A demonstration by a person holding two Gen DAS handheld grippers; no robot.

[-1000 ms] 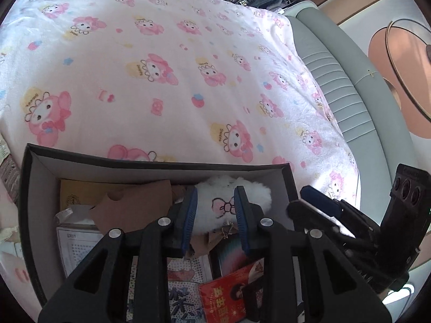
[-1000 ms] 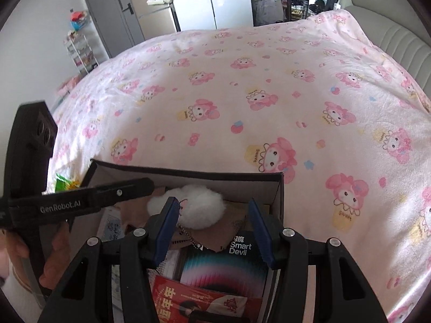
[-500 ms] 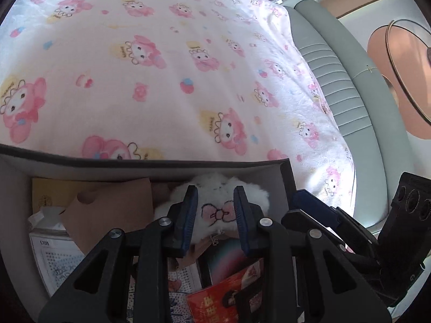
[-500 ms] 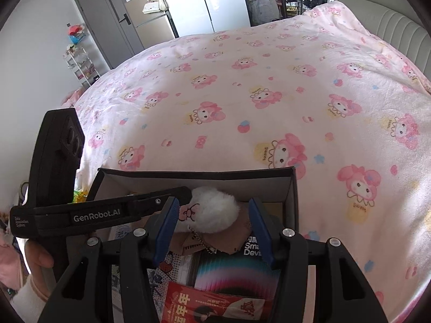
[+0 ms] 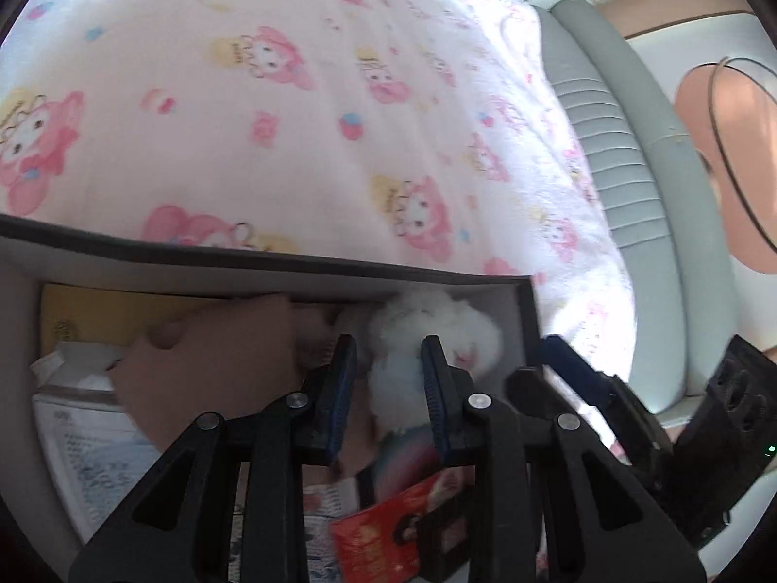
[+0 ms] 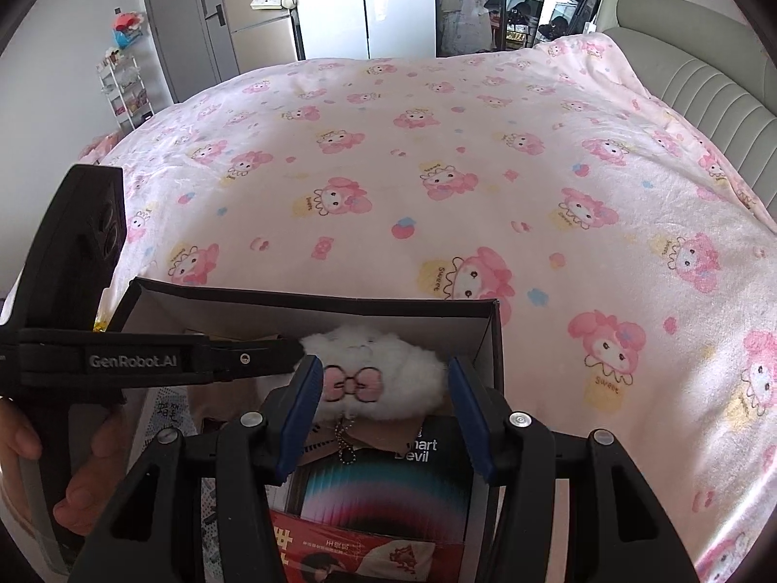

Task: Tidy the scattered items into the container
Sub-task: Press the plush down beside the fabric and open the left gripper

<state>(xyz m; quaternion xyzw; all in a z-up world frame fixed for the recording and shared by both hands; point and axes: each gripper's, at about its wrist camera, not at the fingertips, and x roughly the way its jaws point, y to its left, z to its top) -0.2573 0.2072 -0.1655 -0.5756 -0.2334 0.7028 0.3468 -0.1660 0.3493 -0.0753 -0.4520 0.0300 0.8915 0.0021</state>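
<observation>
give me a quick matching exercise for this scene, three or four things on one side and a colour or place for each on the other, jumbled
Things:
1. plush
2. box
3. bedspread
4. left hand-held gripper

Descriptions:
A. pink, cartoon print
B. white, fluffy, with a pink bow
C. dark rim, holds cards and packets
D. blue-padded fingers on either side of the plush

Pairs: 1-B, 2-C, 3-A, 4-D

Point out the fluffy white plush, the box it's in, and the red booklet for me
fluffy white plush (image 6: 374, 379), right wrist view, on its pink bow.
box (image 6: 311, 299), right wrist view, on the far rim.
red booklet (image 6: 349, 556), right wrist view, on its printed cover.
</observation>
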